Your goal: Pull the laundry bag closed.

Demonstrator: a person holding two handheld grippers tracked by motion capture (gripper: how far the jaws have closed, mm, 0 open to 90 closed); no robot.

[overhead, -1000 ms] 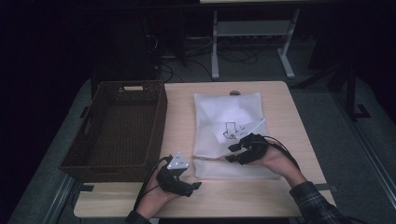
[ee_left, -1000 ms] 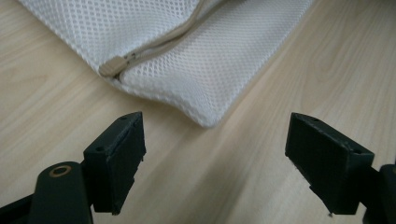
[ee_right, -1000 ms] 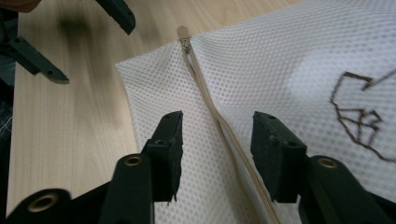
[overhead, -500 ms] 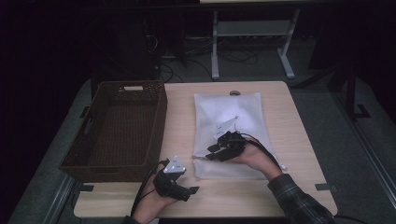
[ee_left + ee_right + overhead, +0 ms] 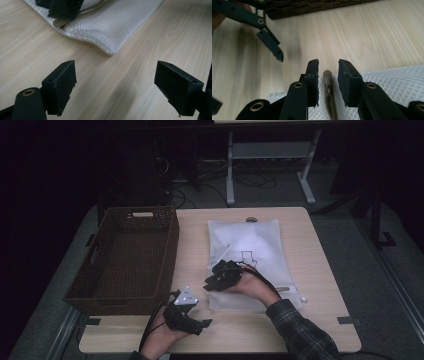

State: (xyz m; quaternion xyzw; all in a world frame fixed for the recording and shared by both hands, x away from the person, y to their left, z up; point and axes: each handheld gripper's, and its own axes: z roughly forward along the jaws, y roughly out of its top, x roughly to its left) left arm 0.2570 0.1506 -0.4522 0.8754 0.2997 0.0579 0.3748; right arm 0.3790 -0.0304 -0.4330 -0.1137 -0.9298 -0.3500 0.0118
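A white mesh bag (image 5: 250,262) lies flat on the wooden table (image 5: 325,285), just to the right of a brown woven basket (image 5: 127,257). The right gripper (image 5: 212,282) sits at the bag's near left corner. A second ago it was over the middle of the bag, near the black drawing on it. Since then it has moved left and toward the person, and now it is at the bag's edge. In the right gripper view its jaws are close together but not touching. A small brownish zipper pull (image 5: 327,77) on the bag stands in the narrow gap between them. I cannot tell if the jaws touch it yet.

The left gripper (image 5: 197,324) is near the front edge of the table, just below the basket's corner. It has hardly moved from a second ago. Its jaws are wide apart and hold nothing. In the left gripper view they hang over bare wood, and the bag's rounded corner (image 5: 107,27) lies a little ahead of them.
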